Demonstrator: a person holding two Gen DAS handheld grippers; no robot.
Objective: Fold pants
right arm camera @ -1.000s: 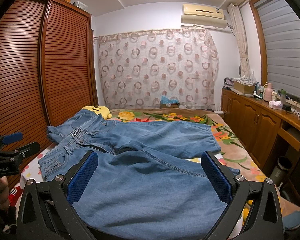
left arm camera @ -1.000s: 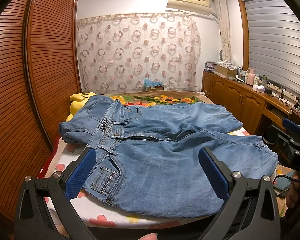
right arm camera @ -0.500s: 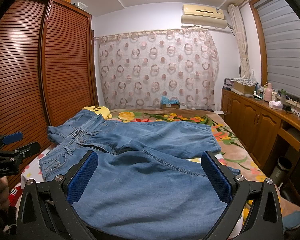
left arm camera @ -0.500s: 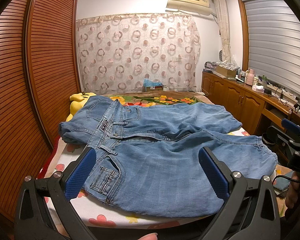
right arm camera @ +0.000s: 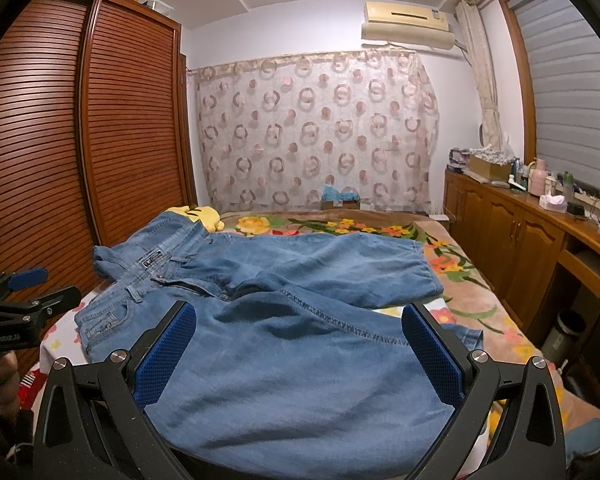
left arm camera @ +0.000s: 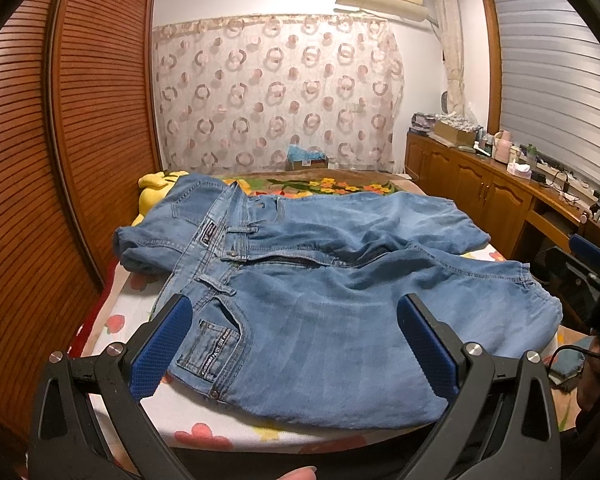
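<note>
Bedroom, floral bed (left arm camera: pixel 204 436): jeans (left arm camera: pixel 340 320) lie spread flat, legs apart, nothing folded yet. Left gripper (left arm camera: pixel 296 344) and right gripper (right arm camera: pixel 300 356) hover wide open, empty, above the near leg.

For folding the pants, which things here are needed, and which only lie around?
Needed: jeans, spread on the bed; left gripper and right gripper, both open.

Lying around: yellow plush toy, pink flask, tissue box, bin.
</note>
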